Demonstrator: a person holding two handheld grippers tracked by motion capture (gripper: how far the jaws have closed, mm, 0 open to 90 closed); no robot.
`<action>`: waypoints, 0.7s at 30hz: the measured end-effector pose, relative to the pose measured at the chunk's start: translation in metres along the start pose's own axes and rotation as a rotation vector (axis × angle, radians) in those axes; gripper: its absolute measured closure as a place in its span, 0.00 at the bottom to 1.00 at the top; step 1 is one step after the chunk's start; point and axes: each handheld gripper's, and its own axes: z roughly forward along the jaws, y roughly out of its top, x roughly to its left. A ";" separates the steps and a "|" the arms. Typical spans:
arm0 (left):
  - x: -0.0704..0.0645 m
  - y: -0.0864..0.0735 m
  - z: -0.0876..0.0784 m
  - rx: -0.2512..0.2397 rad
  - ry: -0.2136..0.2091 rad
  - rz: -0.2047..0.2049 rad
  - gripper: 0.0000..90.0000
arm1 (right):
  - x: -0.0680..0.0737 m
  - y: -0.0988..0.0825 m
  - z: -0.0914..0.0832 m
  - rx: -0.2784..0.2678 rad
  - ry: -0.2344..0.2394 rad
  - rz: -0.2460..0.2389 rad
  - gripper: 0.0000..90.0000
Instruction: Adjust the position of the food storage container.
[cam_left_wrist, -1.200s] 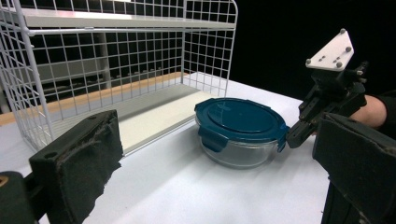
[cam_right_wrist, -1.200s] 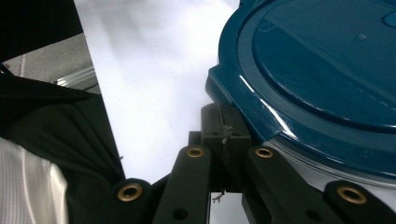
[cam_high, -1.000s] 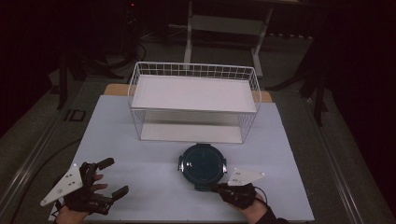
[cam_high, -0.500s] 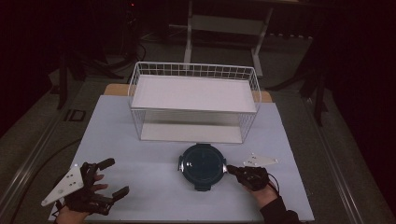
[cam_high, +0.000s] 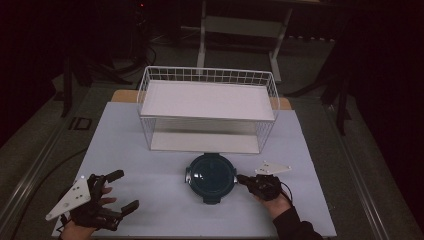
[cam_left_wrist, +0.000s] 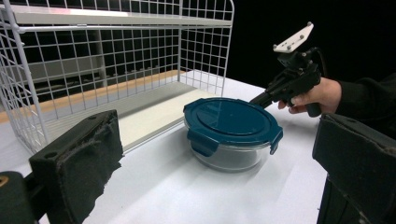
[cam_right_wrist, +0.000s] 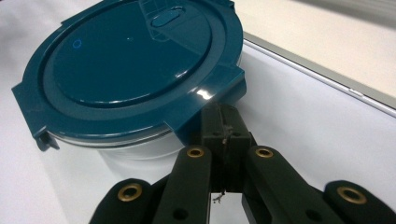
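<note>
A: Where is the container found, and how are the tongs set?

B: A round glass container (cam_high: 210, 179) with a teal snap-lock lid (cam_left_wrist: 229, 117) is seen on the white surface (cam_high: 150, 155), just in front of the white wire rack (cam_high: 207, 107). The right tongs (cam_right_wrist: 223, 128) are pressed together, tips against the underside of the lid's latch tab (cam_right_wrist: 219, 95) on the near rim; whether anything is pinched between them cannot be told. The left tongs (cam_high: 120, 191) are spread wide and held well apart from the container, near the surface's front left corner.

A: How is the container expected to handle?

B: The glass bowl is judged heavy, stiff and breakable, with smooth, slippery walls; the plastic lid is judged light and slightly springy. A latch tab is suggested as the place to be taken, since an edge is offered there. If a latch is to be lifted, the bowl may be dragged across the smooth surface unless it is steadied.
</note>
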 end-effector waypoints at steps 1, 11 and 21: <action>0.000 0.000 0.000 0.002 0.000 0.001 0.02 | 0.001 0.000 0.001 -0.002 0.000 -0.002 1.00; 0.000 0.000 0.002 0.010 -0.004 0.000 0.02 | 0.009 0.007 0.012 -0.001 0.031 -0.024 1.00; 0.000 0.000 0.001 0.009 -0.007 0.002 0.02 | 0.009 0.012 0.008 -0.043 0.020 -0.024 1.00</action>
